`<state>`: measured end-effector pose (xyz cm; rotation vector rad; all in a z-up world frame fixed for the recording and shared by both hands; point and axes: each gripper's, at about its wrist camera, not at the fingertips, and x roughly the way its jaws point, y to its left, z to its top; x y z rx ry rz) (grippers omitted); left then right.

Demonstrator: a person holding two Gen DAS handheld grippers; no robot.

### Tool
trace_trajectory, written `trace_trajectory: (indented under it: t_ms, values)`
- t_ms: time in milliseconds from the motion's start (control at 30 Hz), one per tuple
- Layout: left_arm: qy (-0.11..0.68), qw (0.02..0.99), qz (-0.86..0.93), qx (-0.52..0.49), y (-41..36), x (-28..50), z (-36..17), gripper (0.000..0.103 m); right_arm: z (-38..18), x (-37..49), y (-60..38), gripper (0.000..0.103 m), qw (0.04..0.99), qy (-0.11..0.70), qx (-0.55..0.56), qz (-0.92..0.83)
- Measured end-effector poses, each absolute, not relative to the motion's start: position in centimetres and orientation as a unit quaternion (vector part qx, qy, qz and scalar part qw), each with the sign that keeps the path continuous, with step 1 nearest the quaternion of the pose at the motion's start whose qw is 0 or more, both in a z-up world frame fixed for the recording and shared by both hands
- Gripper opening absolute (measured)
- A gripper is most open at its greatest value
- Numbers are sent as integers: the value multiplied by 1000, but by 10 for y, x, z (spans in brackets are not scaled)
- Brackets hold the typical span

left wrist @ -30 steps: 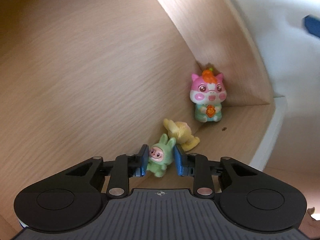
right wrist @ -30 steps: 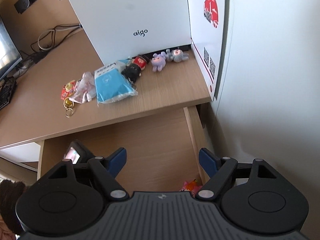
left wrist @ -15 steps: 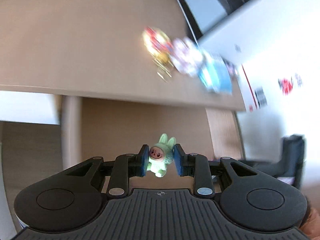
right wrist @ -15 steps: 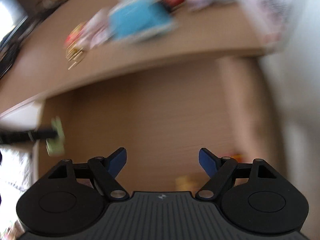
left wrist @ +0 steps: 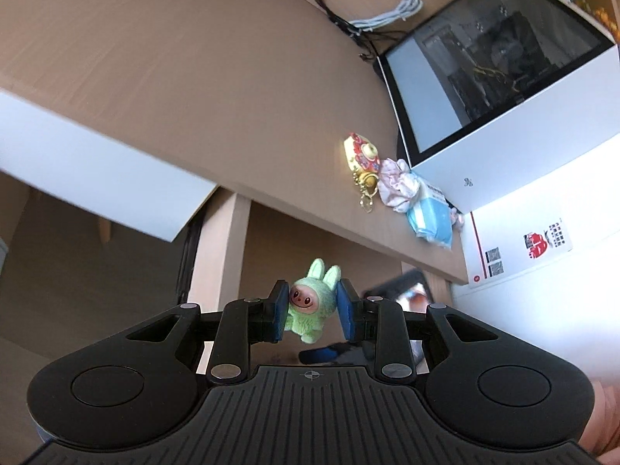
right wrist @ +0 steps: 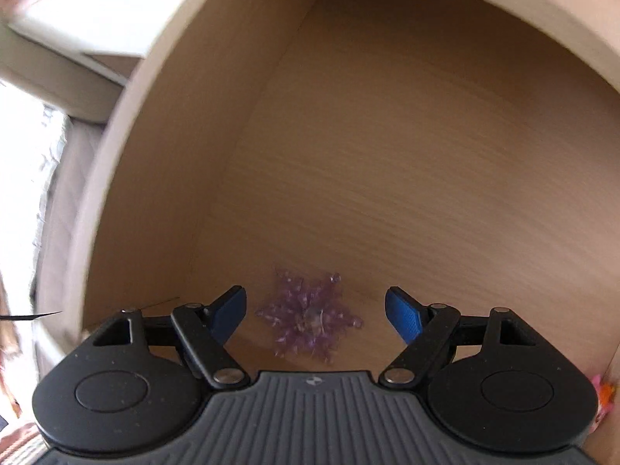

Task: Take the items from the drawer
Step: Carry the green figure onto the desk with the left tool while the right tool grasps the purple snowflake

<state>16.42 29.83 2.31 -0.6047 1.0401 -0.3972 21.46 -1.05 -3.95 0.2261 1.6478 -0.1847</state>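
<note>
My left gripper [left wrist: 313, 299] is shut on a small green bunny toy [left wrist: 310, 310] with a pink face, held in the air in front of the desk edge [left wrist: 348, 232]. In the right wrist view my right gripper [right wrist: 316, 302] points down into the wooden drawer [right wrist: 387, 155] with its jaws wide open. A purple spiky crystal-like trinket [right wrist: 308, 319] lies on the drawer floor between and just beyond the blue pads, untouched. A pink toy [right wrist: 602, 395] peeks in at the right edge of the drawer.
On the desk top [left wrist: 193, 58] lie a red-and-yellow keychain [left wrist: 362, 155], a pink-white cloth toy [left wrist: 395, 184] and a blue tissue pack [left wrist: 430, 221] beside a white computer case [left wrist: 503, 97]. Cables [left wrist: 387, 15] run behind. The drawer's left wall [right wrist: 155, 155] stands close to the right gripper.
My left gripper lifted the green bunny out of the drawer and now faces the desk top. My right gripper dropped into the drawer and hangs over the purple trinket.
</note>
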Motion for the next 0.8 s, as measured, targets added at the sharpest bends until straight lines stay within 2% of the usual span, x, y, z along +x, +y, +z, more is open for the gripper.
trace_trajectory:
  t_ms: [233, 333, 400, 433, 600, 800]
  values:
    - [492, 795, -170, -310, 312, 154, 8, 30, -50, 222, 4, 78, 653, 750, 63, -81]
    - [491, 796, -173, -310, 315, 152, 8, 30, -51, 221, 12, 68, 651, 754, 31, -82]
    - [490, 796, -176, -308, 314, 152, 9, 30, -48, 218, 14, 53, 654, 753, 24, -76]
    - [490, 795, -179, -308, 313, 153, 9, 30, -46, 216, 12, 51, 655, 751, 22, -81]
    - [502, 789, -203, -290, 297, 156, 6, 30, -37, 201, -10, 51, 661, 740, 65, -109]
    - [537, 772, -243, -237, 252, 164, -4, 30, 19, 157, -42, 51, 709, 679, 112, -155]
